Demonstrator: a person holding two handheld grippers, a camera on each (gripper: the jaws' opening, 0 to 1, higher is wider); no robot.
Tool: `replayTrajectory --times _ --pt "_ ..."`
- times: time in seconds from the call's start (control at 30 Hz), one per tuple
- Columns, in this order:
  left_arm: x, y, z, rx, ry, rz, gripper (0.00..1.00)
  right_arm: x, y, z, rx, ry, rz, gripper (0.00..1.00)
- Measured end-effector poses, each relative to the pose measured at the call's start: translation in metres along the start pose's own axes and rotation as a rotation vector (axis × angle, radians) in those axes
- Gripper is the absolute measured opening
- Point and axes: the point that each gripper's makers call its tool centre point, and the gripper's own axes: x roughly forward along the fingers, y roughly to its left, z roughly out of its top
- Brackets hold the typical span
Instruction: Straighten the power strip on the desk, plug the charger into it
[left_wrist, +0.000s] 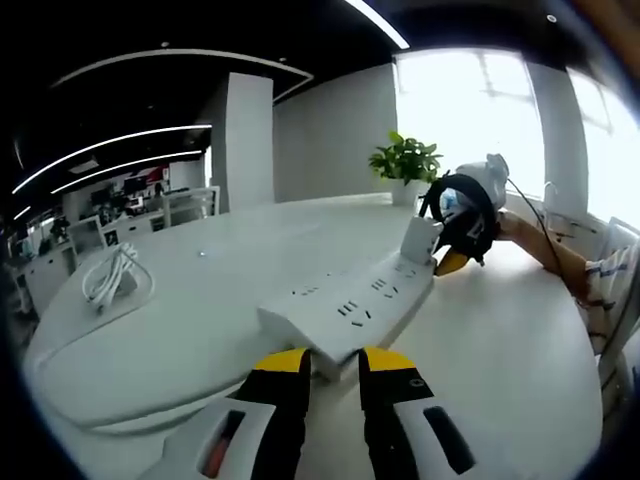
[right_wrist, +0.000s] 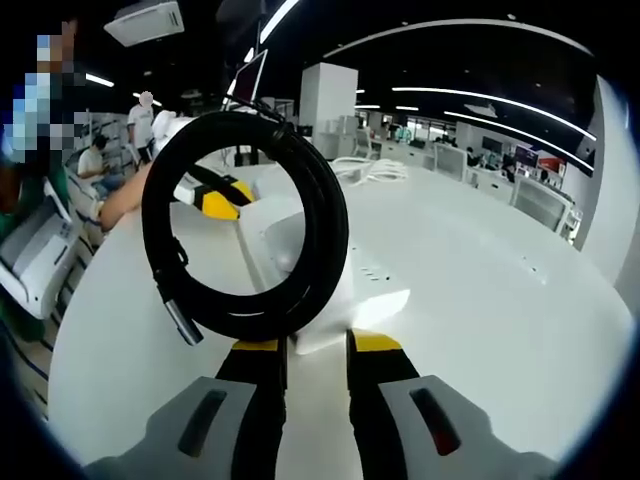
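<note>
Both grippers bracket the power strip: left gripper pinches its near end, apparently steadying it, while right gripper at the far end grips the white charger, whose black coiled cable hangs around it. Jaws look clenched on each. Seated in the far-end socket, the charger looks plugged. On the white desk, the strip's long axis runs near-left to far-right, toward the potted plant
</note>
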Motion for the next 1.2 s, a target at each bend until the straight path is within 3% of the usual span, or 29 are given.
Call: replayTrajectory --times 0.53,1.2 --pt "0.002 0.008 -0.002 0.029 0.005 0.030 0.20 0.004 -0.011 0.005 0.008 0.001 -0.035 0.21" --pt "0.002 0.023 -0.002 0.010 -0.016 0.092 0.17 0.018 -0.001 0.008 0.032 0.010 -0.107 0.18"
